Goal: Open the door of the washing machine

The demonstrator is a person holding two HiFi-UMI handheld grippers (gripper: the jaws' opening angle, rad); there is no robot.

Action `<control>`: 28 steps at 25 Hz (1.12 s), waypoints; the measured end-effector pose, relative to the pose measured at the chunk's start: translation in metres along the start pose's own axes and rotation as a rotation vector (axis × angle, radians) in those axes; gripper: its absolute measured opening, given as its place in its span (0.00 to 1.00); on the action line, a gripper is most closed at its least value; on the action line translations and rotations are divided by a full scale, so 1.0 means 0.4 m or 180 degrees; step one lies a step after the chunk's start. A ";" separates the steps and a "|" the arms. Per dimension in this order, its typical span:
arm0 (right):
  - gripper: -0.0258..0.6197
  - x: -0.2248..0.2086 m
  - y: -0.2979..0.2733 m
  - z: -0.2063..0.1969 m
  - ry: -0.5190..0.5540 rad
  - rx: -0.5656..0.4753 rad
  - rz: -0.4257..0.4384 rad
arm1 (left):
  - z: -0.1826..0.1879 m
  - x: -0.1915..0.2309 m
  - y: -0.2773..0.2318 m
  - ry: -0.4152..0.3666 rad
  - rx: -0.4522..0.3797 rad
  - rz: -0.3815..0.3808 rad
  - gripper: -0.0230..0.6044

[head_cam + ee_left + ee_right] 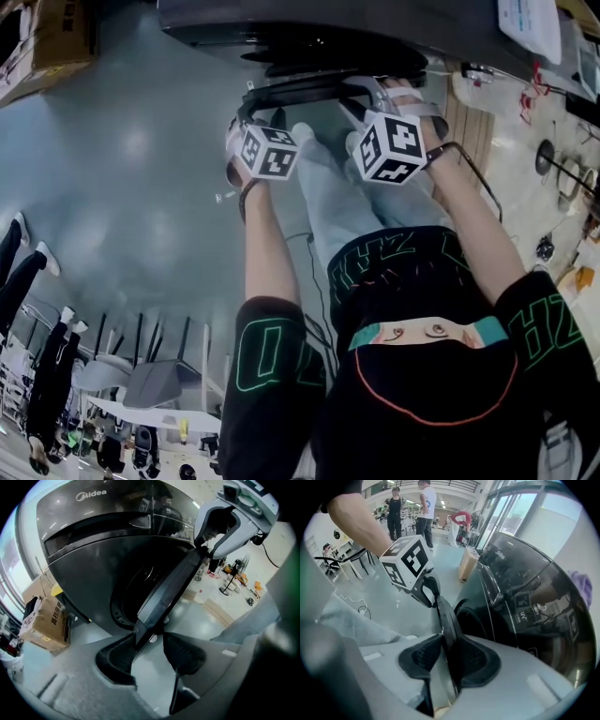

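A dark front-loading washing machine (pixel 93 536) stands ahead, and its round door (pixel 173 588) is swung partly out, edge-on to both gripper views. My left gripper (pixel 150 656) straddles the door's rim. The rim lies against the left pad (pixel 117 660) and a gap shows to the other pad, so it is open. My right gripper (pixel 447 656) is shut on the rim of the door (pixel 447 616) farther along, with both pads against it. In the head view both grippers, left (pixel 253 103) and right (pixel 367 92), reach down to the door (pixel 309 86).
A cardboard box (pixel 47 620) sits on the floor beside the machine. The person's legs (pixel 347 197) stand right behind the grippers. Cables and small items (pixel 562 169) lie on the floor to the right. People (pixel 410 508) stand far off among tables and chairs.
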State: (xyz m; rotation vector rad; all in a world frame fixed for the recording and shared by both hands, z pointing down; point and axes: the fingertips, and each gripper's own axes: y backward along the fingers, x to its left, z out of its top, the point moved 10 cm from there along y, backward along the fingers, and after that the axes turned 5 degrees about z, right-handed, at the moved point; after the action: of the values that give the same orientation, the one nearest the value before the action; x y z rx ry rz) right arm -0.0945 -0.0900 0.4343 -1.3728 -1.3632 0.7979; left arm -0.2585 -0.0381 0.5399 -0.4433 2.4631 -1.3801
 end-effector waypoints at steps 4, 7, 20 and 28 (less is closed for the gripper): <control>0.26 0.040 0.005 -0.025 0.0097 -0.0047 0.0225 | -0.039 -0.067 0.029 0.0165 0.0073 0.0047 0.33; 0.26 0.067 0.009 -0.036 0.0226 -0.0094 0.0320 | -0.067 -0.106 0.044 0.0285 0.0108 0.0102 0.33; 0.25 0.193 0.044 -0.109 0.1177 -0.0295 0.0618 | -0.154 -0.334 0.114 0.0869 0.0450 0.0524 0.32; 0.25 0.280 0.073 -0.173 0.1721 -0.0244 0.0838 | -0.202 -0.514 0.153 0.1283 0.0486 0.0707 0.30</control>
State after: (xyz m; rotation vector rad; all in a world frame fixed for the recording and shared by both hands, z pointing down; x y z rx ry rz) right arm -0.0042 0.0093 0.4475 -1.6987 -0.8089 0.4882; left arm -0.1098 0.1362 0.5475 0.1568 2.5792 -1.6748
